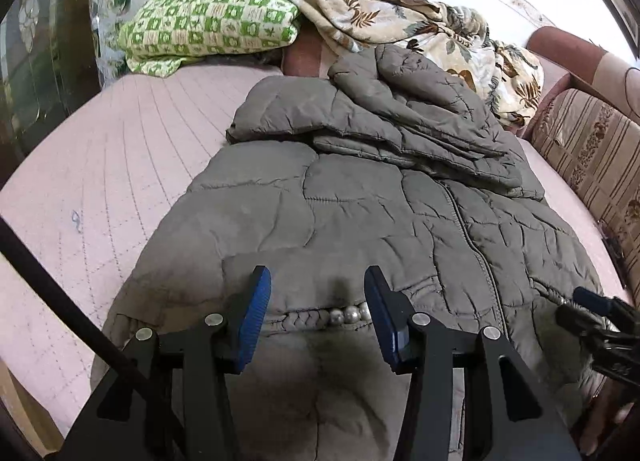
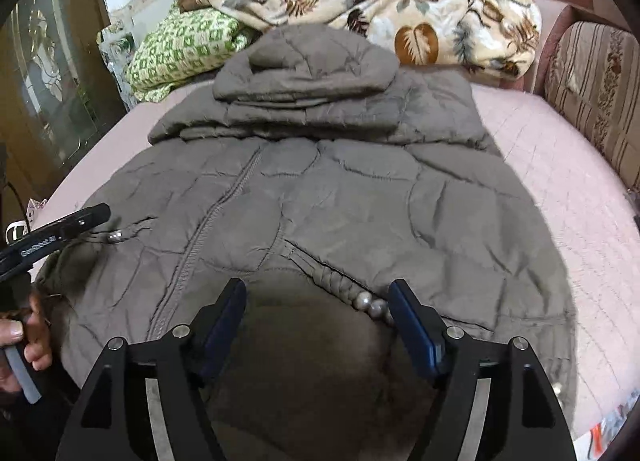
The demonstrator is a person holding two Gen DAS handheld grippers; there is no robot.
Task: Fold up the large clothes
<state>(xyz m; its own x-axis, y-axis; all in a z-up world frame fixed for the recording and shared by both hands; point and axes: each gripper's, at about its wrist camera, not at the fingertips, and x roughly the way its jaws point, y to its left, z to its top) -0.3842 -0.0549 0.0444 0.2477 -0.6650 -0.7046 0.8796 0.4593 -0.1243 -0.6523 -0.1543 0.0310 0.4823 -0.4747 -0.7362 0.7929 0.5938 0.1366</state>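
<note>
While both grippers tilt steeply down over the near hem, the left gripper holds its blue ribbed pads moderately apart with nothing pinched between them, poised over a braided trim strung with silver beads. Beside it, the right gripper has jaws standing wide, also clamping nothing, above a matching beaded trim. A hand grips the left tool's handle at the edge of the right wrist view. Under both lies the coat, grey-brown, puffy and quilted in irregular stitched panels, spread flat on the bed with its zip running up the middle and the hood folded down over the chest. Pale pink quilted bedding surrounds it. Beyond lie a green checked pillow and a fleecy leaf-print blanket, with a striped sofa arm alongside.
</note>
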